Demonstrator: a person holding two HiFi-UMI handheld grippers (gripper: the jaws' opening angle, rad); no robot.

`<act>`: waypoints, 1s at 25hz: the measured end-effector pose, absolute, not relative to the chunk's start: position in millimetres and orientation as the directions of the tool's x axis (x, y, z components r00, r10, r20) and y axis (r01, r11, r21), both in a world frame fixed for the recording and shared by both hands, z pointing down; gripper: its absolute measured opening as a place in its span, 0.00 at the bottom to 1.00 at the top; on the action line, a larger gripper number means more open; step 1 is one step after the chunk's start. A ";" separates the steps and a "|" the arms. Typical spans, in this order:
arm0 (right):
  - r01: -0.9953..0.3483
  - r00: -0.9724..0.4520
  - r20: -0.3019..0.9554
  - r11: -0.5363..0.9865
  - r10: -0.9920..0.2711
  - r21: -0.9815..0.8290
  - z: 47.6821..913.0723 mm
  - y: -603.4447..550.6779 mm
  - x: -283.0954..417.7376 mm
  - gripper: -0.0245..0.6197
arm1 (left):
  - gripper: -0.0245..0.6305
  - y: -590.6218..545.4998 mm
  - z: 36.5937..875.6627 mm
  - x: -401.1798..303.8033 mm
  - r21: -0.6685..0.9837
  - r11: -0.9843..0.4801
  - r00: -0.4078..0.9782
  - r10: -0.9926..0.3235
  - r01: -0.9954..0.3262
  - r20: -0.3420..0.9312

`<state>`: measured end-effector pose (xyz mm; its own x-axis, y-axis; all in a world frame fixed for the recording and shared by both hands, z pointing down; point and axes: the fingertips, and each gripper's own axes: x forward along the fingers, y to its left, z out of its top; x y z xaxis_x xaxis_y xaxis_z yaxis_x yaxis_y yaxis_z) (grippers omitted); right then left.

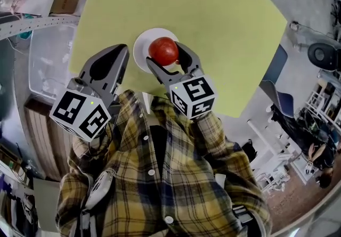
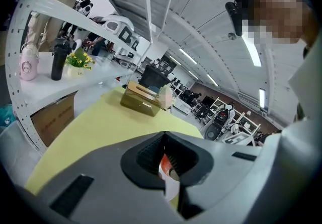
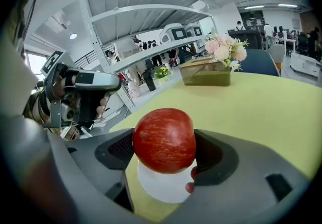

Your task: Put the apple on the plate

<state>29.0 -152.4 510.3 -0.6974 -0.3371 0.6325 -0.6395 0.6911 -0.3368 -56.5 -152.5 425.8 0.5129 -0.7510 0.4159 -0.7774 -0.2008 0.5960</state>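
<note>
Red apple (image 3: 164, 140), clamped between both pads of right gripper (image 3: 164, 153), one jaw on each side. Held right over white plate (image 3: 158, 185); in right gripper view apple's underside overlapping plate's middle, contact not clear. In head view apple over plate's right half, plate's bare left rim showing. Plate flat on yellow-green table (image 1: 213, 28), near the edge closest to the person. Right gripper reaching in from below, marker cube just behind the jaws.

Left gripper (image 1: 119, 52) just left of plate, jaws together, nothing between them. Through the small gap behind its pads in left gripper view: slivers of red apple and white plate. Not touching apple or plate. Also seen at left of right gripper view, level with the apple, a hand wrapped round its grip.

Yellow plaid shirt (image 1: 160, 177) filling the lower head view, sleeves running up to both grippers.

Far side of table: olive box (image 3: 205, 74) with pink flowers (image 3: 225, 49) on top, well apart from plate. Clear bin (image 1: 48, 60) off table's left edge. White shelf (image 2: 30, 11) beyond that, with pink bottle (image 2: 27, 64), black bottle (image 2: 59, 59) and small pot of yellow flowers (image 2: 78, 62) on it. Blue chair (image 1: 274, 71) off table's right edge.
</note>
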 end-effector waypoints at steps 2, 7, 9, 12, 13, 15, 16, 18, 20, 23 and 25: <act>-0.642 -0.689 0.645 0.691 -0.331 -0.332 519.6 -149.6 27.8 0.56 | 0.05 -149.0 431.3 -55.8 0.599 -0.199 0.519 -0.742 -0.775 0.425; -0.630 -0.674 0.673 0.713 -0.306 -0.307 539.1 -139.0 25.6 0.56 | 0.05 -138.5 442.2 -52.6 0.608 -0.190 0.528 -0.725 -0.771 0.443; -0.625 -0.668 0.679 0.725 -0.305 -0.289 543.6 -138.0 24.1 0.56 | 0.05 -136.8 444.1 -52.7 0.611 -0.188 0.530 -0.721 -0.769 0.446; -0.620 -0.653 0.691 0.743 -0.311 -0.252 549.8 -137.8 23.1 0.56 | 0.05 -134.8 445.9 -53.1 0.612 -0.188 0.534 -0.717 -0.768 0.449; -0.618 -0.650 0.692 0.749 -0.315 -0.240 551.4 -137.9 23.2 0.56 | 0.05 -134.1 446.5 -52.9 0.613 -0.188 0.535 -0.715 -0.767 0.450; -0.614 -0.649 0.690 0.756 -0.321 -0.226 552.7 -137.7 23.7 0.56 | 0.05 -132.7 447.7 -51.9 0.616 -0.188 0.538 -0.713 -0.765 0.451; -0.611 -0.649 0.690 0.760 -0.321 -0.222 552.9 -137.3 23.6 0.56 | 0.05 -132.2 448.2 -51.4 0.617 -0.188 0.539 -0.712 -0.764 0.451; -0.604 -0.651 0.690 0.766 -0.315 -0.220 552.5 -136.0 22.0 0.56 | 0.05 -131.3 448.6 -51.0 0.619 -0.188 0.541 -0.710 -0.763 0.451; -0.603 -0.653 0.690 0.766 -0.312 -0.225 552.0 -135.4 20.6 0.56 | 0.05 -130.6 448.4 -50.6 0.619 -0.190 0.543 -0.708 -0.762 0.451; -0.609 -0.655 0.687 0.758 -0.316 -0.232 551.3 -136.1 20.8 0.56 | 0.05 -129.5 448.1 -49.1 0.619 -0.194 0.546 -0.707 -0.761 0.450; -0.616 -0.653 0.686 0.752 -0.321 -0.234 551.9 -137.5 21.4 0.56 | 0.05 -129.6 448.1 -49.1 0.618 -0.195 0.546 -0.706 -0.762 0.450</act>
<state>21.4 -137.5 551.9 -0.6527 -0.3209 0.6863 -0.6159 0.7523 -0.2340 -49.1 -129.6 448.1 0.5460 -0.7065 0.4503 -0.7619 -0.1952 0.6176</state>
